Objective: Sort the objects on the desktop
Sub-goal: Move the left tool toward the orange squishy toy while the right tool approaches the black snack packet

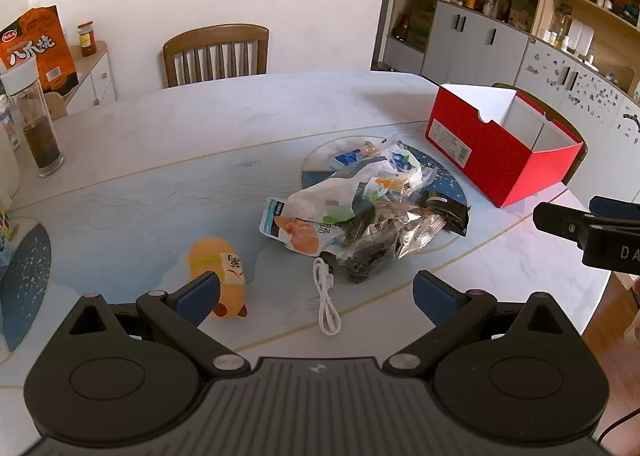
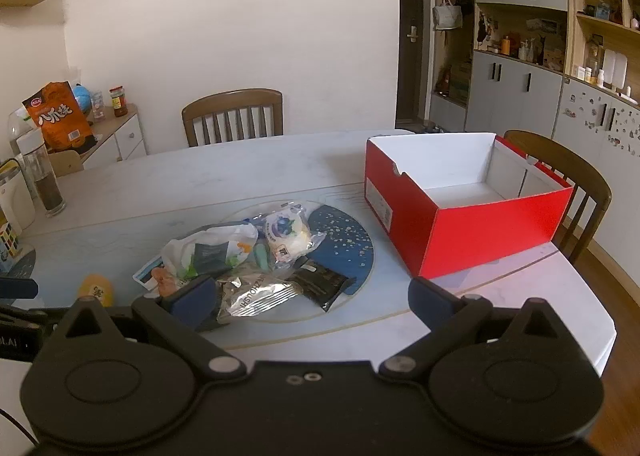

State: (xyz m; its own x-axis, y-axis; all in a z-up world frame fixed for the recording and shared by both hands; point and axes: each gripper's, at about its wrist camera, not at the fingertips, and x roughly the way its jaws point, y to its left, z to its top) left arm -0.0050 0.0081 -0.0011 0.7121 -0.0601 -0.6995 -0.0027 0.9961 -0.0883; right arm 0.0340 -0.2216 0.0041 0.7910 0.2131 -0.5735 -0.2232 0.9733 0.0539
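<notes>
A pile of snack packets [image 1: 360,203] lies on the table's round blue mat; it also shows in the right wrist view [image 2: 256,260]. A white cable [image 1: 326,302] lies in front of the pile. An orange pig toy [image 1: 220,272] lies to the left, partly behind my left finger; it shows in the right wrist view [image 2: 96,288] too. An open, empty red box [image 1: 500,143] stands at the right, also in the right wrist view [image 2: 464,207]. My left gripper [image 1: 316,298] is open and empty above the cable. My right gripper [image 2: 310,298] is open and empty, short of the pile.
A tall bottle with dark contents [image 1: 38,123] stands at the table's left. An orange snack bag [image 1: 38,45] and a jar [image 1: 87,39] sit on a side cabinet. Wooden chairs [image 1: 216,53] stand behind the table and behind the box [image 2: 568,179]. A puzzle cube [image 2: 9,242] sits far left.
</notes>
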